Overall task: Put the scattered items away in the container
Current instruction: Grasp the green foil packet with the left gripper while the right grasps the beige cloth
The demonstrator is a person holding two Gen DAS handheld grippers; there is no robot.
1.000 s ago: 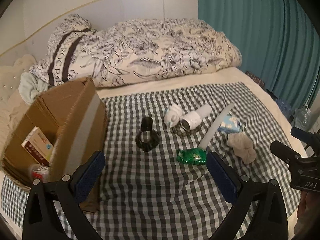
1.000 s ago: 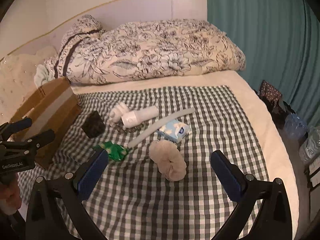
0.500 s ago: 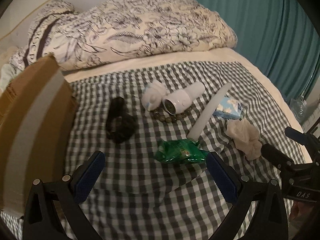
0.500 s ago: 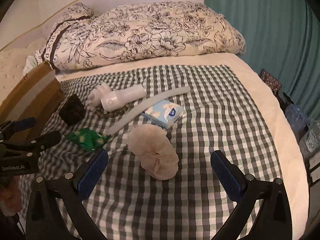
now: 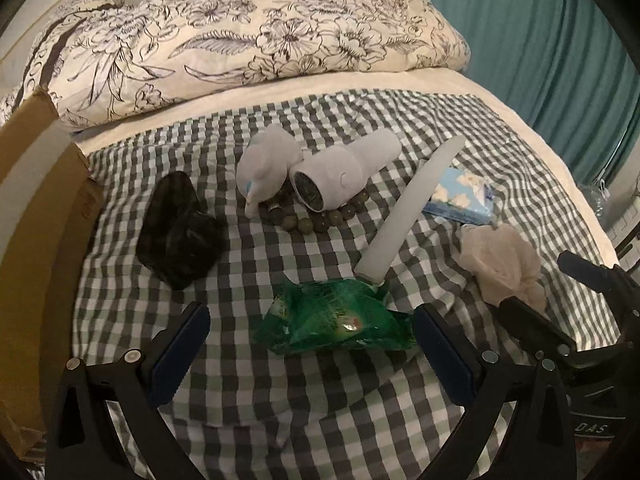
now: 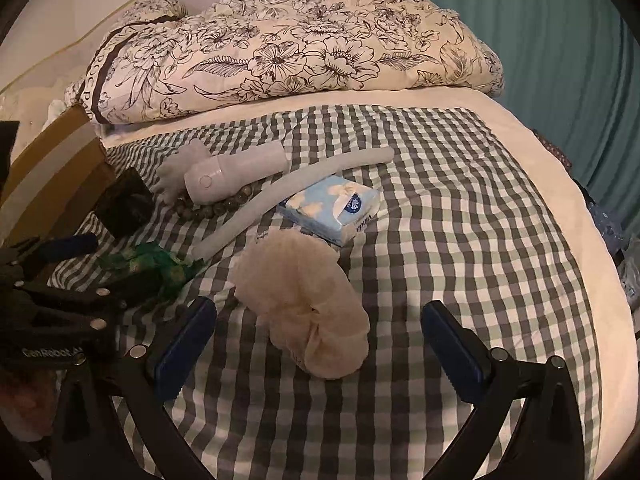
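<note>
Scattered items lie on a checked cloth on a bed. In the left wrist view my left gripper (image 5: 310,352) is open with a green packet (image 5: 336,322) between its fingers. Beyond lie a black object (image 5: 178,224), a white soft toy (image 5: 266,168), a white cylinder device (image 5: 344,174), a bead bracelet (image 5: 316,220), a white tube (image 5: 412,204), a blue tissue pack (image 5: 460,196) and a beige cloth bundle (image 5: 502,264). My right gripper (image 6: 318,354) is open around the beige cloth bundle (image 6: 304,304). The cardboard box (image 5: 32,216) stands at the left.
A floral duvet (image 5: 248,32) is heaped at the far end of the bed. A teal curtain (image 5: 552,40) hangs on the right. The bed's right edge (image 6: 576,240) drops to floor clutter. The tissue pack (image 6: 336,208) lies just beyond the beige bundle.
Both grippers moved forward and down toward the bed. The green packet now lies between the left fingers and the beige bundle between the right fingers. The box has slid to the left edge.
</note>
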